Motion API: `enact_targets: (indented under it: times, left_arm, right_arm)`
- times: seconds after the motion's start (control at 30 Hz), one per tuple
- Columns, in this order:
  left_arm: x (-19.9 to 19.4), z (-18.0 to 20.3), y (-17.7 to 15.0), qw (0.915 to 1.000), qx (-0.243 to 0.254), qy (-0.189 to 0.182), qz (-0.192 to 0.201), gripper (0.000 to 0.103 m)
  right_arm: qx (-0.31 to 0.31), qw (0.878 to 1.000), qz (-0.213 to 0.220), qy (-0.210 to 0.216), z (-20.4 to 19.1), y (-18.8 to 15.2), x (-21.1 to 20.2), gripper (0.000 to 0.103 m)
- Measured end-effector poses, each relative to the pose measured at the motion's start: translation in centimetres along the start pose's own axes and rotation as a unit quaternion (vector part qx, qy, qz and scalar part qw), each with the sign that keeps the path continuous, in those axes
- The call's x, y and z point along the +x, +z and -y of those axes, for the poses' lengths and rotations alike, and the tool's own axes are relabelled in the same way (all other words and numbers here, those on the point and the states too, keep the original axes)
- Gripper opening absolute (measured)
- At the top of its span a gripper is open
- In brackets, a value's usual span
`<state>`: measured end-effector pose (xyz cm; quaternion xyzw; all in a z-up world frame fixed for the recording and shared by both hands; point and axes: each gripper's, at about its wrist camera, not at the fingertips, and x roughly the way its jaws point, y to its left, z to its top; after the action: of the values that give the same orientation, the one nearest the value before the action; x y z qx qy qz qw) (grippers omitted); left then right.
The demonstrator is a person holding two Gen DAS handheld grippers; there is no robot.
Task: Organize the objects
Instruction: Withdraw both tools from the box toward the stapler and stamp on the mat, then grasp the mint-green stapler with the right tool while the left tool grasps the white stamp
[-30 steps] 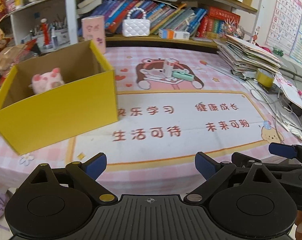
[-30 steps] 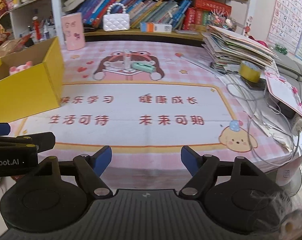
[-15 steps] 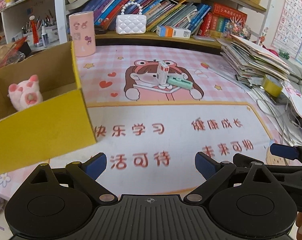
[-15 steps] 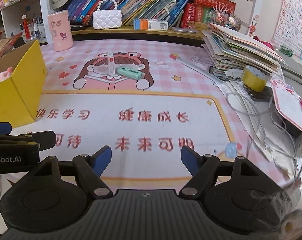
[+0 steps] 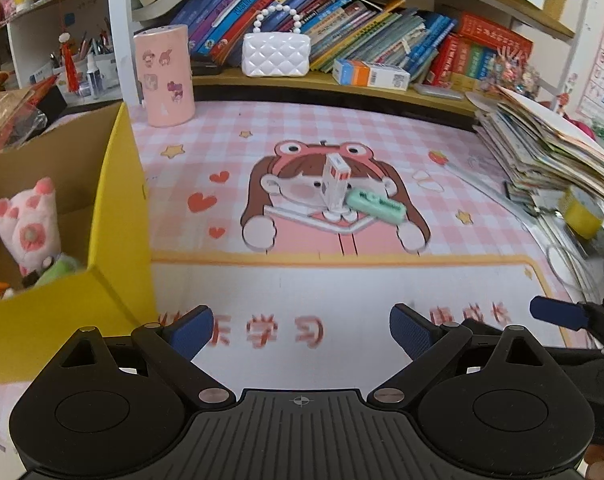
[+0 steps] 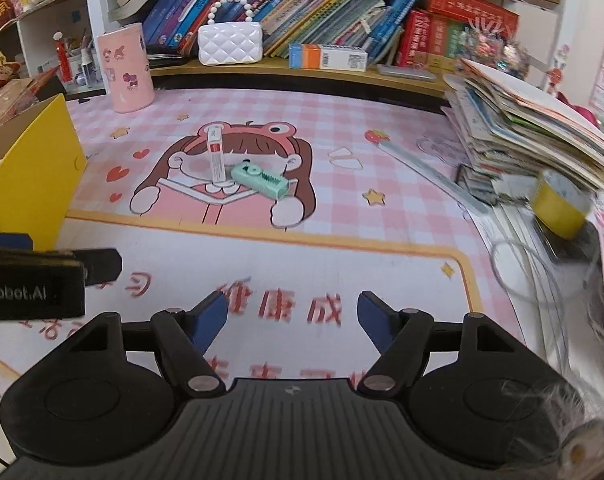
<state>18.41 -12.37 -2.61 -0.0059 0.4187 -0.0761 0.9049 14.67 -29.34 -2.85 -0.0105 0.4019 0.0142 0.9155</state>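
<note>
A small white box with a red band (image 5: 334, 182) (image 6: 215, 154) and a mint-green case (image 5: 376, 204) (image 6: 261, 181) lie touching on the cartoon girl of the pink desk mat (image 5: 342, 280). At the left stands a yellow cardboard box (image 5: 117, 208) (image 6: 37, 168) holding a pink plush toy (image 5: 25, 228). My left gripper (image 5: 302, 334) is open over the mat's Chinese lettering, well short of both items. My right gripper (image 6: 291, 320) hangs beside it on the right, jaws closing, nothing between them.
A pink cylinder holder (image 5: 165, 76) and a white quilted purse (image 5: 275, 54) stand at the back by a shelf of books. A tall stack of booklets (image 5: 542, 148), a yellow tape roll (image 5: 582, 212) and loose cables (image 6: 542, 264) crowd the right side.
Both grippers have moved forward over the mat toward the white box and green case. The yellow box has slid to the left edge of view. The right jaws have narrowed.
</note>
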Motion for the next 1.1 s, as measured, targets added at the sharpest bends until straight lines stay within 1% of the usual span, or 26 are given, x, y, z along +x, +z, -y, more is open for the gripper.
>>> enact_targets:
  times: [0.17, 0.27, 0.43, 0.5, 0.7, 0.8, 0.87, 0.93, 1.0, 1.03, 1.07, 1.1]
  left_arm:
    - [2.3, 0.8, 2.6, 0.9999, -0.008, 0.009, 0.009, 0.096]
    - [3.9, 1.3, 4.3, 0.9998, -0.009, 0.011, 0.014, 0.096]
    - [5.8, 1.9, 6.9, 0.9993, -0.019, 0.019, 0.025, 0.096]
    - [6.3, 2.0, 7.7, 0.9991, -0.022, 0.024, 0.029, 0.096]
    - [7.4, 1.9, 9.5, 0.9984, -0.03, 0.032, 0.036, 0.096]
    - [7.5, 1.6, 10.0, 0.998, -0.036, 0.033, 0.039, 0.096]
    - [7.6, 1.5, 10.2, 0.9978, -0.039, 0.035, 0.041, 0.096]
    - [7.8, 1.4, 10.4, 0.9977, -0.039, 0.037, 0.041, 0.096]
    - [8.0, 1.4, 10.6, 0.9976, -0.04, 0.04, 0.039, 0.096]
    - [8.2, 1.4, 10.7, 0.9976, -0.041, 0.039, 0.039, 0.096]
    - [8.4, 1.4, 10.7, 0.9977, -0.042, 0.039, 0.038, 0.096]
    - [8.5, 1.4, 10.8, 0.9977, -0.042, 0.038, 0.036, 0.096]
  right_arm:
    - [-0.017, 1.0, 0.014, 0.016, 1.3, 2.0, 3.2, 0.067]
    - [-0.034, 0.999, 0.022, 0.025, 1.8, 3.3, 5.3, 0.067]
    - [-0.068, 0.995, 0.041, 0.06, 2.1, 5.7, 8.9, 0.067]
    - [-0.082, 0.993, 0.045, 0.067, 1.7, 6.5, 10.2, 0.067]
    - [-0.118, 0.988, 0.044, 0.088, 0.7, 8.1, 13.5, 0.067]
    - [-0.123, 0.987, 0.038, 0.097, 0.5, 8.7, 14.8, 0.064]
    - [-0.12, 0.988, 0.029, 0.098, 0.4, 9.0, 15.6, 0.056]
    - [-0.114, 0.988, 0.02, 0.101, 0.4, 9.1, 16.3, 0.05]
    - [-0.108, 0.987, 0.023, 0.115, 0.6, 9.2, 16.5, 0.04]
    - [-0.111, 0.986, 0.025, 0.123, 0.5, 9.2, 16.5, 0.027]
    - [-0.115, 0.985, 0.027, 0.125, 0.5, 9.1, 16.4, 0.024]
    - [-0.117, 0.985, 0.028, 0.125, 0.5, 9.2, 16.4, 0.024]
